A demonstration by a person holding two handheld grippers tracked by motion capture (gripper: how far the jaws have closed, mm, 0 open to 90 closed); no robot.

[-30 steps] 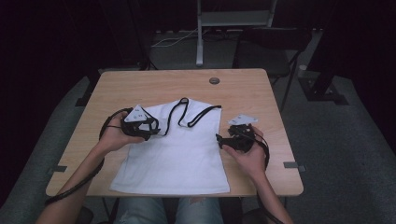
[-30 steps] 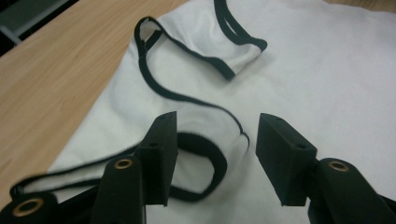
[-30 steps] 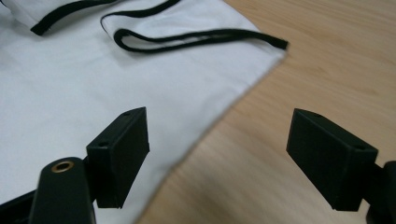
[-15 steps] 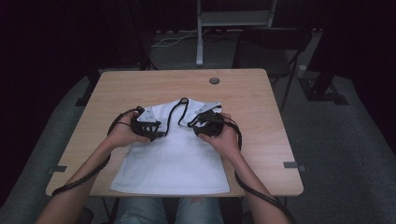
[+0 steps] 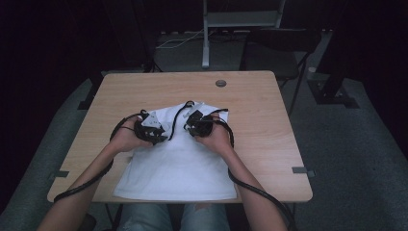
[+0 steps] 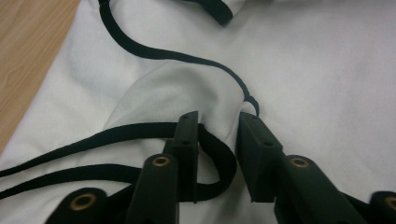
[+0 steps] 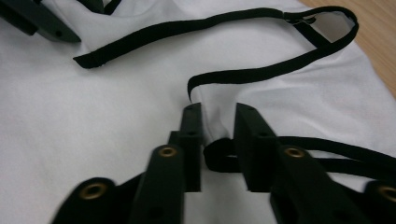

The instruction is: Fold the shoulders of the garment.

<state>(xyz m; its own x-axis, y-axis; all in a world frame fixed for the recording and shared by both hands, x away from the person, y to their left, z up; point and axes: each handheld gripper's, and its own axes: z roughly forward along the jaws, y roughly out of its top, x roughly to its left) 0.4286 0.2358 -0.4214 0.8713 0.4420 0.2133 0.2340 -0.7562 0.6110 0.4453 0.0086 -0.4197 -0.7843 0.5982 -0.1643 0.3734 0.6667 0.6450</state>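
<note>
A white sleeveless top [image 5: 178, 163] with thin black straps [image 5: 177, 120] lies on the wooden table [image 5: 250, 96]. My left gripper [image 5: 162, 138] sits on its upper left part. Its jaws have just been closing, and in the left gripper view [image 6: 218, 123] a raised fold of white cloth [image 6: 303, 60] and a loop of strap [image 6: 163, 53] are pinched between them. My right gripper [image 5: 188, 128] rests on the upper right part. Its jaws have also just been closing, and the right gripper view [image 7: 218, 116] shows them pressing a fold of cloth [image 7: 93, 121] below a strap [image 7: 261, 72].
A small round dark disc [image 5: 221, 83] lies near the table's far edge. Behind the table stand a metal post [image 5: 206, 38] and a dark chair [image 5: 279, 48]. Cables trail from both grippers along the forearms. Tape marks [image 5: 300, 169] sit at the table's sides.
The right gripper has moved left from beside the top's right edge onto its upper part. The left gripper has edged right. Both pairs of jaws have closed on cloth, bunching the top's upper edge.
</note>
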